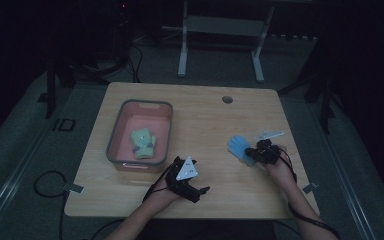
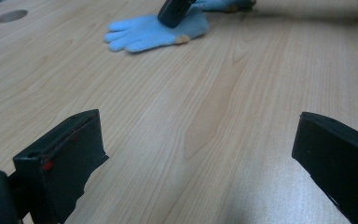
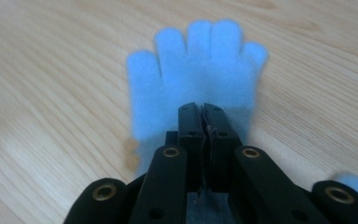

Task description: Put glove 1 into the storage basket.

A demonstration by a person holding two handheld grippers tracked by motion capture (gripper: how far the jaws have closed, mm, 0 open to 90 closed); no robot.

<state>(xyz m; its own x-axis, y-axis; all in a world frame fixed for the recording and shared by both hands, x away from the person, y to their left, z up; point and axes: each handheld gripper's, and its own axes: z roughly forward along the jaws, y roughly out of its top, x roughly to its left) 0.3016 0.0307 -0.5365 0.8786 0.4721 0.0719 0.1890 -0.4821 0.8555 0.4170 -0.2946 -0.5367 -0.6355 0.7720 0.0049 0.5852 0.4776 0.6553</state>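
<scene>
Right gripper view: right gripper (image 3: 201, 109) has its black jaws pressed together, pinching the fuzzy knit of the light blue glove (image 3: 192, 74), which lies flat, fingers splayed, on the pale woodgrain table (image 3: 51, 93). Left gripper (image 2: 196, 154) is spread wide over bare wood, well apart from the glove. Pink rounded-rectangle bin (image 1: 116, 134), farther from the glove, holds yellow-green gloves (image 1: 143, 142).

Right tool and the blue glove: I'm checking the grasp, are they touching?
Touching. The right gripper view shows the right tool shut on the blue glove, jaws pressed together on its fabric atop the table.
</scene>
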